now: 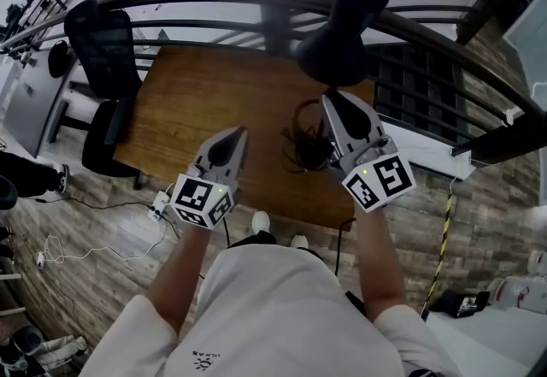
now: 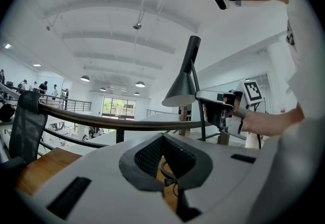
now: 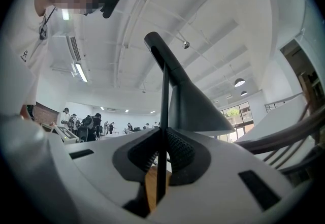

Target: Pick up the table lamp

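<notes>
Our right tongs [image 3: 163, 140] grip the thin stem of the table lamp [image 1: 345, 23] near its black shade, so we want a firm squeeze and a slow, straight lift, lest the top-heavy shade swing. Our left tongs [image 1: 237, 135] are closed and empty, just left of the lamp, whose base [image 1: 313, 155] shows below the right tongs over the bench [image 1: 195, 102].

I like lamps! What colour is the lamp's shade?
Black. The lamp shade shows best in the head view.
</notes>
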The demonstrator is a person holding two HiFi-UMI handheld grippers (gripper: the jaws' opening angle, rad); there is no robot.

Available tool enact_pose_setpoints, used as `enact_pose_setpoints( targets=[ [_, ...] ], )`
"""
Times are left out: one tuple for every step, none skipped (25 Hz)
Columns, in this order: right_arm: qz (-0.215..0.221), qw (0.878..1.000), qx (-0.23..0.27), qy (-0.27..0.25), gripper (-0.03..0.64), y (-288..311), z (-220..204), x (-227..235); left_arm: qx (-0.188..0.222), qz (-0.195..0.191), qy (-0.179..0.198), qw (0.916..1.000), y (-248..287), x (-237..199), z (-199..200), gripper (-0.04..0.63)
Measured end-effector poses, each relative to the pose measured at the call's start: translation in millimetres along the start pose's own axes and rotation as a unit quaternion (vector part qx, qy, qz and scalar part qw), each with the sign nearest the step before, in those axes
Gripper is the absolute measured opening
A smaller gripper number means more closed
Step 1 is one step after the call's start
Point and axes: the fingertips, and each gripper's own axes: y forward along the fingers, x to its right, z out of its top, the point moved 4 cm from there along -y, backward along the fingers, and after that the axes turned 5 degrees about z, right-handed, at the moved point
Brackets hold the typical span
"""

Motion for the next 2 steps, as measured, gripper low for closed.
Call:
enact_pose_setpoints(
  targets=[
    [0.0,1.0,0.0,0.001,0.051,-0.5,0.1,0.5,0.0,0.0,0.0,1.0,0.0,0.3,0.2,0.009],
    [-0.001,1.0,-0.001,0.001,0.051,-1.0,0.2,1.0,0.0,0.0,0.0,1.0,0.1,0.6,0.3,0.009]
  ],
)
